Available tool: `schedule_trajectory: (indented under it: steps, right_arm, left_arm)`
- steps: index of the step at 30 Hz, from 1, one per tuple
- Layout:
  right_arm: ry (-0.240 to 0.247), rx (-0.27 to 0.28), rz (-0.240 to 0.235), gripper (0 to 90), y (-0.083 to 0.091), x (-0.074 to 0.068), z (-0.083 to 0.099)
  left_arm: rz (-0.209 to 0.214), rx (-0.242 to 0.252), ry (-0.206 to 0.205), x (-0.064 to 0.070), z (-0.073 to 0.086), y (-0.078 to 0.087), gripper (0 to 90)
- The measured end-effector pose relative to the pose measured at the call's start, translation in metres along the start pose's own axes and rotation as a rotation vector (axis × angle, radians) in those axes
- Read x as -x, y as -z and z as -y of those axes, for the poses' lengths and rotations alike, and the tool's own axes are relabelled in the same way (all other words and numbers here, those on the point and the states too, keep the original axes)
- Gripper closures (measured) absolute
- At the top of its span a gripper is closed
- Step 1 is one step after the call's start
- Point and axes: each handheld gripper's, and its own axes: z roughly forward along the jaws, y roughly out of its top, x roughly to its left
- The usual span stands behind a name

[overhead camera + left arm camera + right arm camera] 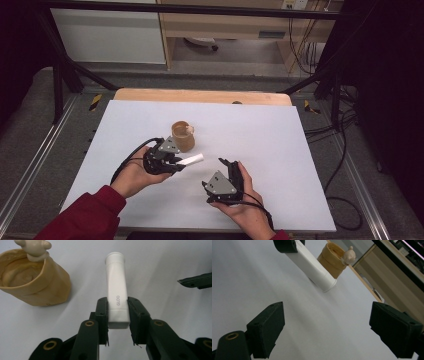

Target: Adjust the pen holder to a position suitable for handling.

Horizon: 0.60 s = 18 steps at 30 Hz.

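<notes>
The left gripper has its jaws clamped on the flat crimped end of a white tube, so the capped end sticks out forward, free for something else to work on. The tube hangs low over the white table, roughly mid-surface and a bit toward the near edge; whether the cap end is touching the surface is hard to tell. Just beside it, on the far side, sits a tan cup with a little figure perched on its rim. The right gripper hovers to the right, nearer the near edge, jaws spread wide with nothing in them and aimed at the cap. Looks like one hand is holding the tube steady so the other can grab the cap, probably to twist it off
</notes>
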Motion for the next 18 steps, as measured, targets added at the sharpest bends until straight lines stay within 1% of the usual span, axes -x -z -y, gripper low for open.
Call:
schedule_trajectory:
  steps: [8,11,14,16,18]
  right_arm:
    - [0.179,-0.031,0.046,27.1,-0.003,-0.012,-0.002]
    - [0.214,-0.032,0.058,32.0,-0.003,-0.017,-0.001]
    - [0.254,-0.026,0.063,36.0,-0.002,-0.019,-0.001]
    - [0.293,-0.031,0.077,37.3,-0.002,-0.021,-0.001]
    - [0.326,-0.033,0.089,38.1,-0.002,-0.023,-0.001]
  left_arm:
    - [0.023,-0.020,-0.011,0.003,-0.006,-0.009,71.4]
    - [0.025,-0.028,-0.021,0.006,-0.008,-0.010,71.4]
    - [0.030,-0.025,-0.018,0.006,-0.010,-0.011,71.4]
    - [0.037,-0.023,-0.015,0.007,-0.011,-0.012,71.4]
    - [0.053,-0.018,-0.010,0.010,-0.012,-0.011,71.4]
